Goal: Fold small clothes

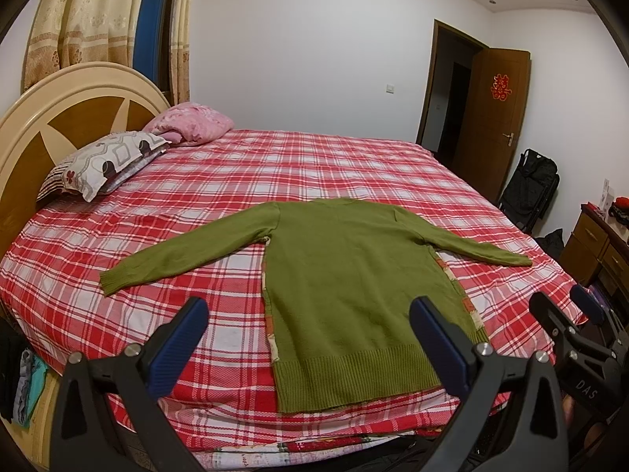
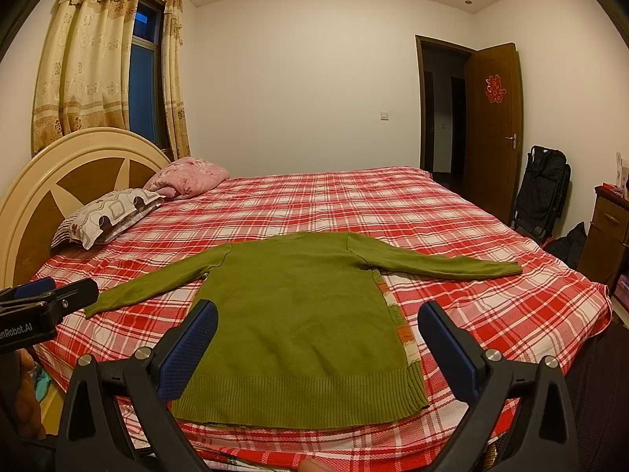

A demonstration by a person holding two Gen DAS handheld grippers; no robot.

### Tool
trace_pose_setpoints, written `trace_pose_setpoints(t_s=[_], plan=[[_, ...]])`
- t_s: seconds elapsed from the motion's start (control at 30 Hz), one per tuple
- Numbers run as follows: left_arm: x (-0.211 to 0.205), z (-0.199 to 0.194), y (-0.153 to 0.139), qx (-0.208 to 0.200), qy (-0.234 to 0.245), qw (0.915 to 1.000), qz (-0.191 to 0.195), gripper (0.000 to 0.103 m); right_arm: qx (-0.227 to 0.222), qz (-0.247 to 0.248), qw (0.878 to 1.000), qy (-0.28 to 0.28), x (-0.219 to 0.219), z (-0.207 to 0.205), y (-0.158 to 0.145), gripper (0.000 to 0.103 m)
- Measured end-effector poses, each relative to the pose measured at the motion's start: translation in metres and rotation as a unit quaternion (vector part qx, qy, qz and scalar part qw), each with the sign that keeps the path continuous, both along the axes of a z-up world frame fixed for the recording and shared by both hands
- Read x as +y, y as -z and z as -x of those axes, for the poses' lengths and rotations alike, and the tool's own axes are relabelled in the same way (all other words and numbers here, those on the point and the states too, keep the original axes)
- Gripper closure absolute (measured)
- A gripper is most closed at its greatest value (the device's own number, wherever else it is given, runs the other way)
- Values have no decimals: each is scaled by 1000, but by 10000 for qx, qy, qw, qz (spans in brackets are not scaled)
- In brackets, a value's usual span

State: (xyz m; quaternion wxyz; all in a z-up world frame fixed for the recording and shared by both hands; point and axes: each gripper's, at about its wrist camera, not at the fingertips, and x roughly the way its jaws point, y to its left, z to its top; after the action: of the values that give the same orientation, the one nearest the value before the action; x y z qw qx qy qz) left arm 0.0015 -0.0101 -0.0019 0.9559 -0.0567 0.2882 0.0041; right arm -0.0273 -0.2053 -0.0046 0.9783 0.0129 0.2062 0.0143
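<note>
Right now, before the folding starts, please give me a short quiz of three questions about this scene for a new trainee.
1. True or false: the green sweater lies flat with both sleeves spread out.
2. What does the left tool hold? A) a sleeve B) the hem C) nothing
3. Fill in: the sweater lies on the red plaid ____.

Key: 1 true. 2 C; the right tool is open and holds nothing too. 3 sheet.

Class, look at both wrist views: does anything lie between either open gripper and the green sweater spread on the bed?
Nothing visible does. The left gripper and right gripper are both open above the hem of the green sweater, which lies flat on the plaid bedsheet; the pillows sit far off.
</note>
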Motion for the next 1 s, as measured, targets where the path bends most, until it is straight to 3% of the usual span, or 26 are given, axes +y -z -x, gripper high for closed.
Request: trace_pose_setpoints(t_s=[0.63, 1.0], plan=[[5, -6, 3, 69, 19, 10000, 28, 0, 74, -29, 10000, 27, 0, -2, 5, 1], [26, -41, 9, -44, 54, 9999, -98, 0, 545, -344, 9977, 215, -43, -42, 35, 1]])
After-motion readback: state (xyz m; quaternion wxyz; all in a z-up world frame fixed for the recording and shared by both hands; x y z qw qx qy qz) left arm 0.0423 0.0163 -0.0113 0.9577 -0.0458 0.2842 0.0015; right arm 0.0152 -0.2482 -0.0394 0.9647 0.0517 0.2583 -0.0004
